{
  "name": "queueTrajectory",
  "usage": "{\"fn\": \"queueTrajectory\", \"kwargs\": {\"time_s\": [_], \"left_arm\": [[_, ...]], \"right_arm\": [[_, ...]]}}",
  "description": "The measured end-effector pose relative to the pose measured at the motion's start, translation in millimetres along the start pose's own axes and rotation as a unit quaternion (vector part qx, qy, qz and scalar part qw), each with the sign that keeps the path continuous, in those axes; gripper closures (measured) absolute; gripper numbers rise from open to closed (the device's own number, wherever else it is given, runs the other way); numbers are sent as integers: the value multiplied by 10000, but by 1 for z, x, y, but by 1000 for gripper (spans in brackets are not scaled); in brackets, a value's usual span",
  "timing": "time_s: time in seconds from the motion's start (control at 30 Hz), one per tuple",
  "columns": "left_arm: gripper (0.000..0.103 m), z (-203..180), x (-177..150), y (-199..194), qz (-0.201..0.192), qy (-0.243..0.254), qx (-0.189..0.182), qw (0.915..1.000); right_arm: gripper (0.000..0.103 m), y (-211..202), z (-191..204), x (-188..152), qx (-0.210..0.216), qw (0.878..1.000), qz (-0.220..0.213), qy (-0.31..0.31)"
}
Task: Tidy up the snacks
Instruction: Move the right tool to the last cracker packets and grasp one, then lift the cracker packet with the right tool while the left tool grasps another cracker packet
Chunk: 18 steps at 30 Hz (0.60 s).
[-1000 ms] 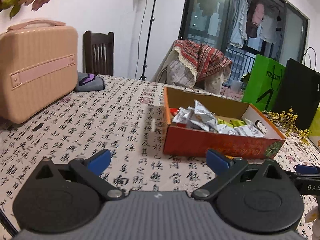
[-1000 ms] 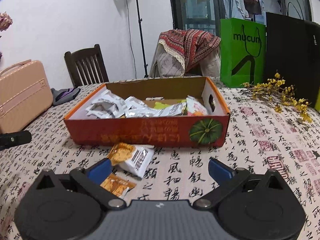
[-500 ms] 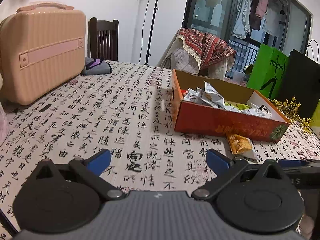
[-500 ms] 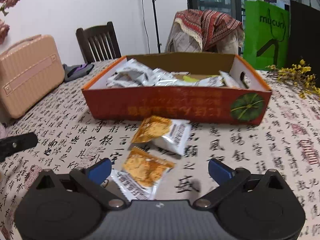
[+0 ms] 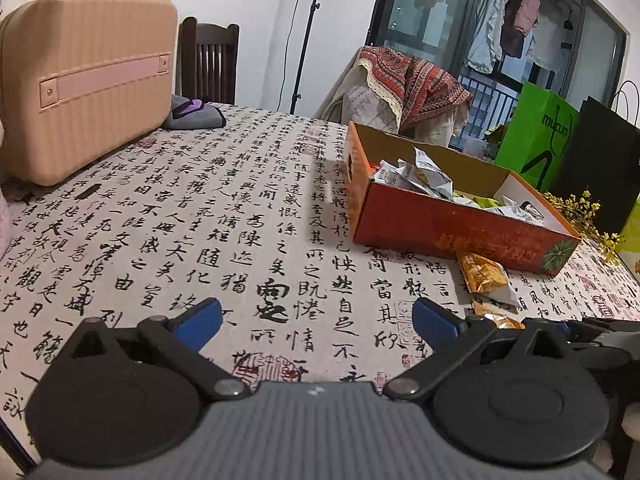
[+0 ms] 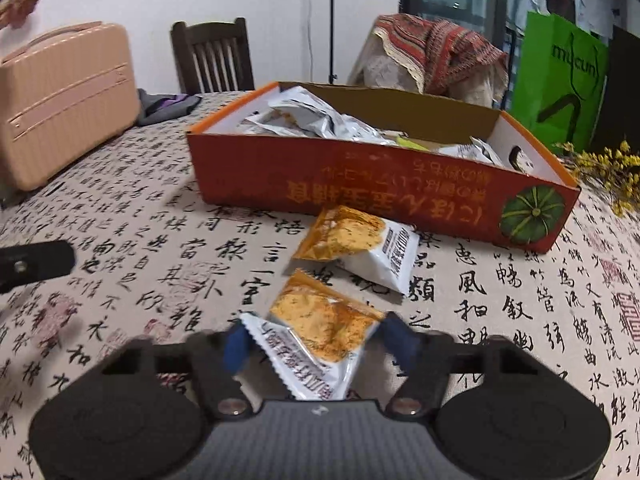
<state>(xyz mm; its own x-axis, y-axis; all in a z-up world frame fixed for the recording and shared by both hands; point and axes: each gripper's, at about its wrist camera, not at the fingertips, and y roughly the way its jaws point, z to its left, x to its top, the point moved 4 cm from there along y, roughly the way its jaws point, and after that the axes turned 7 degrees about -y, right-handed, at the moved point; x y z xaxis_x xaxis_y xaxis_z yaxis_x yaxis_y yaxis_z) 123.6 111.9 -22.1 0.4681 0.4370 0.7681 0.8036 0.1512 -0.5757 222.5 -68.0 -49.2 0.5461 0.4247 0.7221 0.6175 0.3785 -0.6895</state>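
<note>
The bench, under a cloth printed with black calligraphy, carries everything here, and the landmark on it is the orange box, an open cardboard tray already heaped with silver and white snack packets. Well to the left of the box stands a pink case, with a folded grey cloth just beside it toward the box. Behind the box is a chair draped with a patterned blanket, and off its far right corner stand a green bag and a spray of yellow flowers.

In front of the box, on the cloth, lie the two packets not yet put away. The far packet rests just against the front wall of the box (probably tipped out or never dropped in). The near packet lies a little closer to the camera, its orange face up.

The right gripper sits low over that near packet with its jaws closing, the packet between the blue pads and both pads at its edges; the grip looks not quite settled. That low, angled approach suits a flat crinkly pouch, which needs pinching by its sides.

The left gripper hovers open and empty over bare cloth, in front of the box and to its left, likely waiting its turn.
</note>
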Motion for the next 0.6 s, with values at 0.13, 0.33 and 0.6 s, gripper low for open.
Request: {"fn": "queueTrajectory", "kwargs": {"time_s": [0.13, 0.33, 0.6], "left_arm": [[0, -5, -2, 1, 27, 35, -11, 10000], [0, -17, -2, 4, 64, 134, -34, 9999], [0, -44, -1, 14, 141, 320, -132, 9993]], "right_arm": [[47, -6, -1, -2, 52, 9999, -97, -72], [48, -18, -6, -4, 89, 9995, -284, -107], [48, -35, -35, -5, -77, 9984, -562, 72]]}}
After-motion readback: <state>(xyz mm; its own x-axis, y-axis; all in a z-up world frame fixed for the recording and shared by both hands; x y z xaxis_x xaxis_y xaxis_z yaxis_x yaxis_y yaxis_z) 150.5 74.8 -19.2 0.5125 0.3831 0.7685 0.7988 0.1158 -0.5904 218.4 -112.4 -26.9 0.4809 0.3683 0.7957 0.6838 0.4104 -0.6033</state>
